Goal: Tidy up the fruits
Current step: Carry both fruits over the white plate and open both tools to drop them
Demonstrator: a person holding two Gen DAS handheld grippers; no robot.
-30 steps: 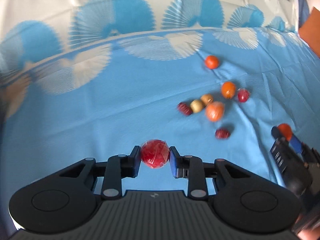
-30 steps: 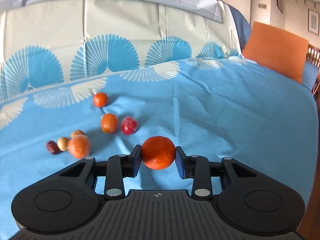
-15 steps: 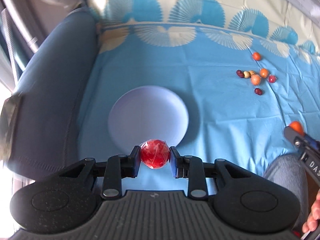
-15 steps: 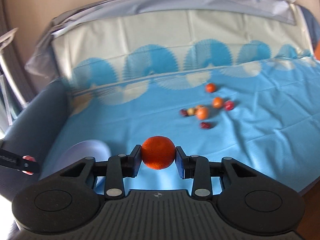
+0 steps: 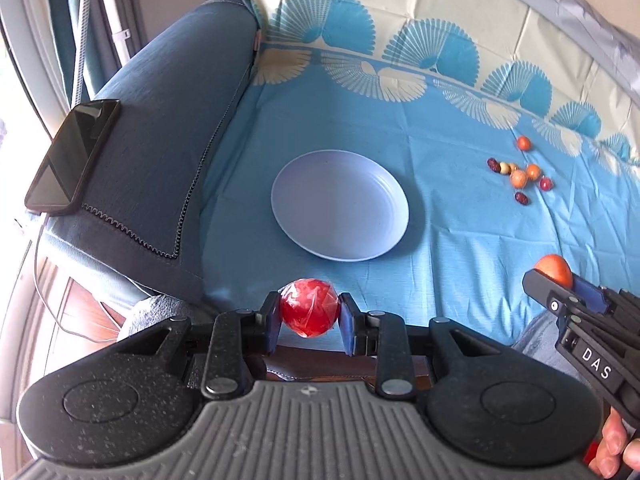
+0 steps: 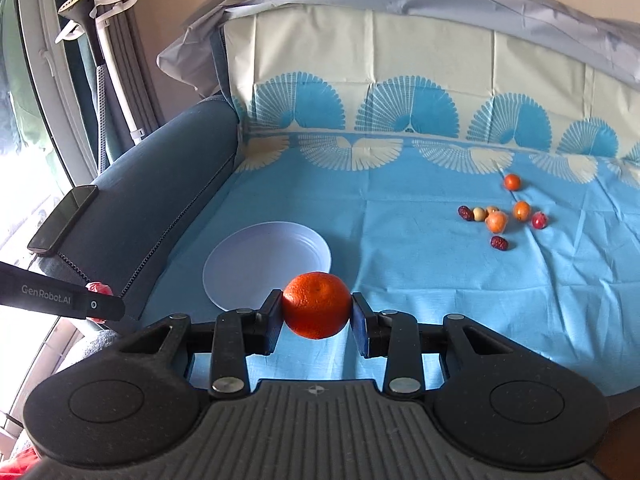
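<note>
Both fruits are lifted and the carry toward the plate (image 5: 340, 206) is the step in hand. The left hand-held gripper (image 5: 309, 322) is closed on a red fruit wrapped in clear film (image 5: 308, 307), its pads pressing the fruit from both sides; the right hand-held gripper (image 6: 316, 322) is clamped the same way on an orange (image 6: 317, 305). Neither fruit is over the plate yet — in both wrist views the empty pale plate lies on the blue sheet (image 6: 440, 280) beyond the fingertips, near the sofa armrest (image 5: 160, 128), where a phone (image 5: 72, 156) rests.

The remaining small fruits (image 6: 500, 218) sit in a loose cluster well apart from the plate, toward the sheet's far right.

Next, I judge, each hand-held gripper has to go forward and down until its fruit hangs just above the plate's floor, then open gently; round fruit released from height or near the rim could roll off. Two fruits arriving together also risk bumping, so one after the other looks safer.

Both hand-held grippers tilt downward at the sheet, the left more steeply. In the left view the right one enters from the lower right, with fingers (image 5: 616, 452) of the person's hand visible at its handle
</note>
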